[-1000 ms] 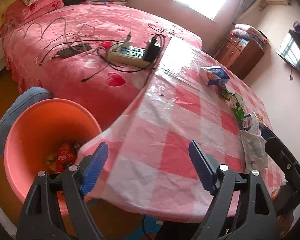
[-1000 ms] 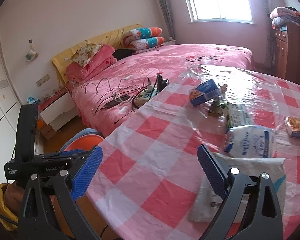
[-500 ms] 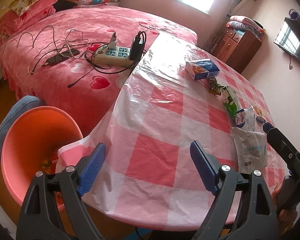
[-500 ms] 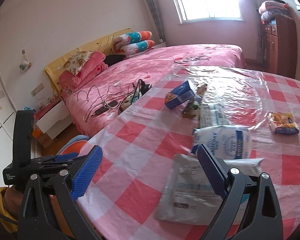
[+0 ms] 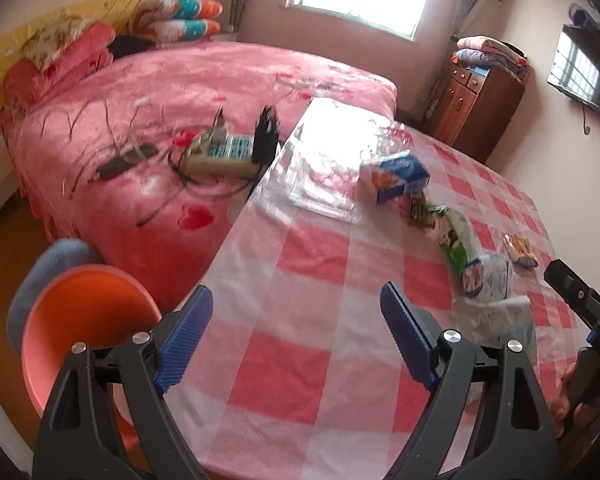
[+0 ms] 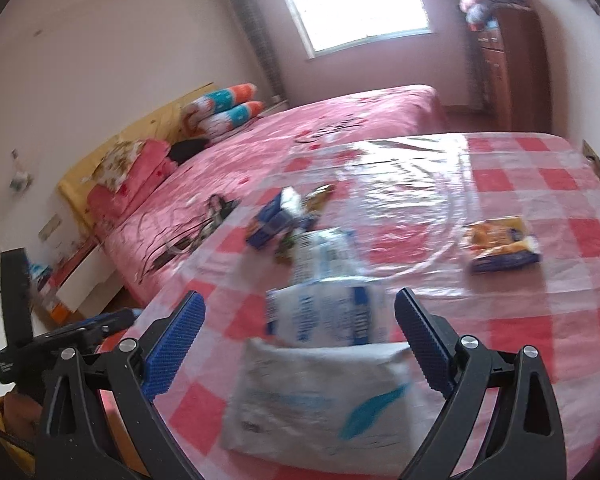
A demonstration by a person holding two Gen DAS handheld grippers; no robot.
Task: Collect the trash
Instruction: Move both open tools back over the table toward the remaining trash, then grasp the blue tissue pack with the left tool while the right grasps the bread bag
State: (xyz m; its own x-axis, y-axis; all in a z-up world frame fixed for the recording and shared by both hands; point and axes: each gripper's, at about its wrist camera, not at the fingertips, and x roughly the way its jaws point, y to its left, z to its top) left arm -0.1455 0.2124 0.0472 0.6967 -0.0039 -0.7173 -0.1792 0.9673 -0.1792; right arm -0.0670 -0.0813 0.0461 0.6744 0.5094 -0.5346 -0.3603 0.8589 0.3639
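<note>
My left gripper (image 5: pixel 298 330) is open over the near edge of the pink checked table (image 5: pixel 312 304), nothing between its blue pads. The orange bin (image 5: pixel 76 320) stands on the floor at lower left. My right gripper (image 6: pixel 300 336) is open, hovering with a grey mailer bag (image 6: pixel 320 396) and a white-and-blue packet (image 6: pixel 324 316) lying in line between its fingers. Farther on lie a blue carton (image 6: pixel 274 220), a yellow snack pack (image 6: pixel 500 244) and a green wrapper (image 5: pixel 456 240). The right gripper's body (image 5: pixel 580 308) shows at the left wrist view's right edge.
A pink bed (image 5: pixel 160 92) with a power strip (image 5: pixel 224 156) and tangled cables borders the table's left side. A wooden cabinet (image 5: pixel 476 108) with folded blankets stands at the back right. A wall screen (image 5: pixel 592 68) hangs at the far right. A blue stool (image 5: pixel 48 264) sits behind the bin.
Both grippers moved rightward along the table; the bin slid toward the left wrist view's lower left. The mailer bag and white packet now lie between the right gripper's fingers. Both stayed open.
</note>
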